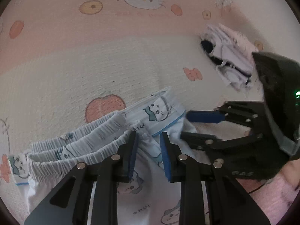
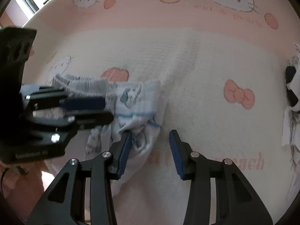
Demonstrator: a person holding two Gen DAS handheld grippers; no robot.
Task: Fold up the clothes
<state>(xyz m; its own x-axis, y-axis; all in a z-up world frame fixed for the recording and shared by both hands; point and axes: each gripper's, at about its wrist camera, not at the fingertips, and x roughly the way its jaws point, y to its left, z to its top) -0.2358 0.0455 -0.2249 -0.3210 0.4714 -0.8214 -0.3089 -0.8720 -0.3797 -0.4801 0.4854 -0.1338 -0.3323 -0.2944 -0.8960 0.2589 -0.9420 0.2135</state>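
Note:
Light blue shorts (image 1: 105, 136) with a cartoon print and a gathered elastic waistband lie bunched on a bedspread. My left gripper (image 1: 149, 138) is open, its blue pads on either side of a fold of the shorts just right of the waistband. My right gripper (image 1: 184, 126) comes in from the right, also open, its tips at the shorts' folded blue-trimmed edge. In the right wrist view my right gripper (image 2: 151, 134) stands wide open, and its left pad touches the crumpled shorts (image 2: 138, 103). My left gripper (image 2: 108, 110) reaches in from the left over the waistband.
The pink and cream bedspread (image 1: 93, 65) printed with cartoon cats and fruit fills both views. A pile of white and dark clothes (image 1: 230, 56) lies at the right, also showing as the clothes pile (image 2: 292, 86). A pink sleeve (image 1: 271, 193) is at bottom right.

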